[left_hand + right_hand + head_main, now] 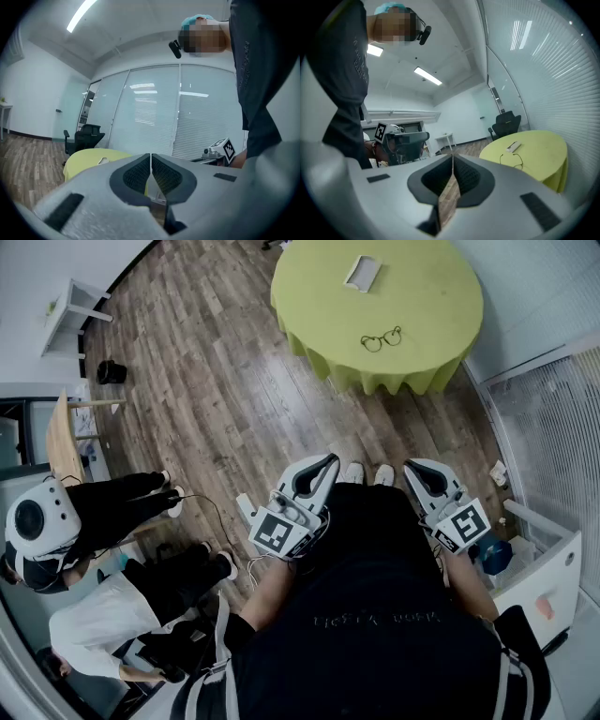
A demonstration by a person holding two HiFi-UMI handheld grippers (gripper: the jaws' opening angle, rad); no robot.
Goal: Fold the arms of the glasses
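Observation:
Dark-rimmed glasses (382, 338) lie with arms spread on the round table under a yellow-green cloth (422, 296), far ahead of me; the right gripper view shows the glasses (514, 158) too. Both grippers are held close to my body, well short of the table. My left gripper (328, 463) has its jaws pressed together with nothing between them, the tips (150, 157) meeting. My right gripper (412, 468) is likewise shut and empty, tips (453, 158) touching.
A white case (362, 273) lies on the table beyond the glasses. Wood floor (225, 390) separates me from the table. Two people sit at my left (112, 512). A glass wall with blinds (553, 427) runs along the right, a white cabinet (548, 568) beside me.

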